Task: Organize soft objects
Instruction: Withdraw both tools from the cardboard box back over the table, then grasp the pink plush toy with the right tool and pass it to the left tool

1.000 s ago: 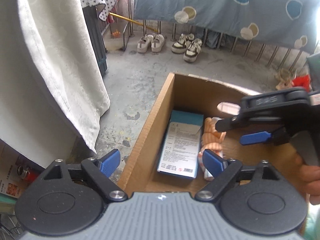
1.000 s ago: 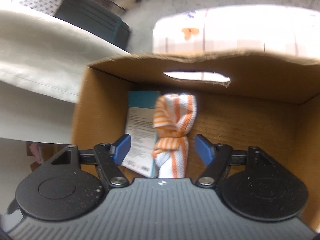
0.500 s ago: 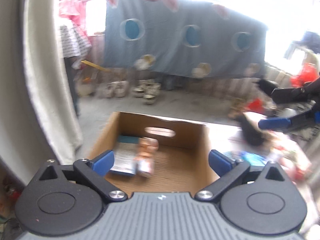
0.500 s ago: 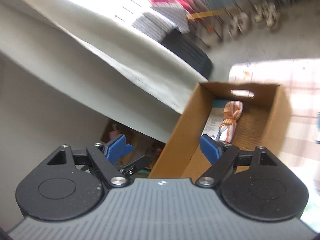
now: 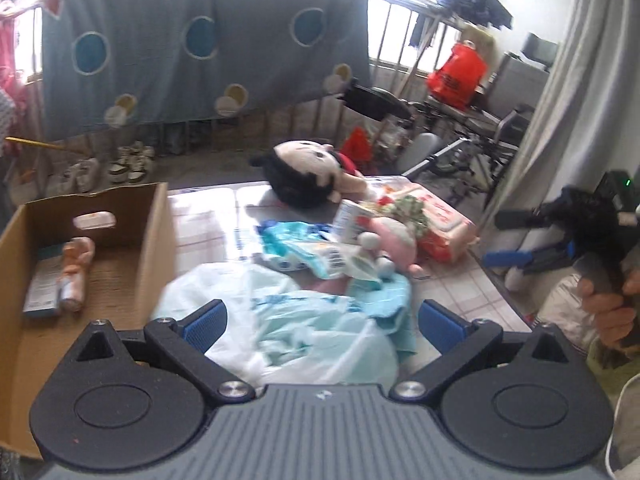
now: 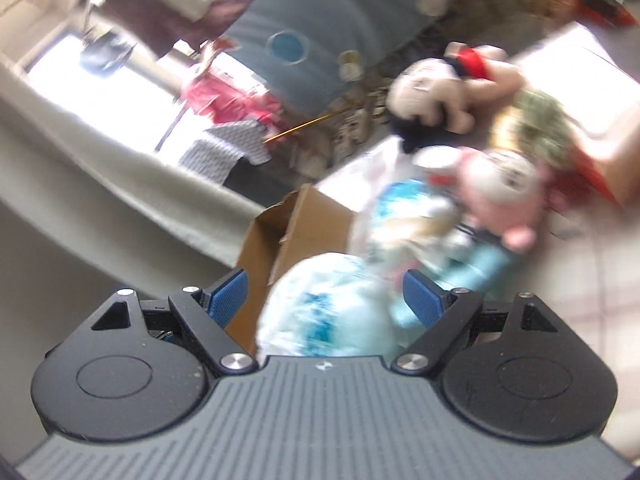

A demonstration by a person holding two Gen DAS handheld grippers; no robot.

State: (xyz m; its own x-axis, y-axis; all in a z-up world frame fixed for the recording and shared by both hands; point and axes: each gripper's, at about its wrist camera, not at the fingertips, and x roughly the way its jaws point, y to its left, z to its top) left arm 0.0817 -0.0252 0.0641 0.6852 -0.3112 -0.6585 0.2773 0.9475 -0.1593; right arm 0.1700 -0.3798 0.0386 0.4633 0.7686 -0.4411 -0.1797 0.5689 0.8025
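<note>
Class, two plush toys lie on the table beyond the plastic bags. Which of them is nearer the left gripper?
The pink plush toy, lying among the packets just past the bags. The black-haired doll lies farther back, at the table's far edge.

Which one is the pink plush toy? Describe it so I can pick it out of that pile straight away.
Start at the open cardboard box on the left of the table; the pile lies to its right. Past the pale plastic bag, the pink plush toy lies beside a red-and-white packet. It is the only round, pink one; the bigger doll behind it has black hair.
</note>
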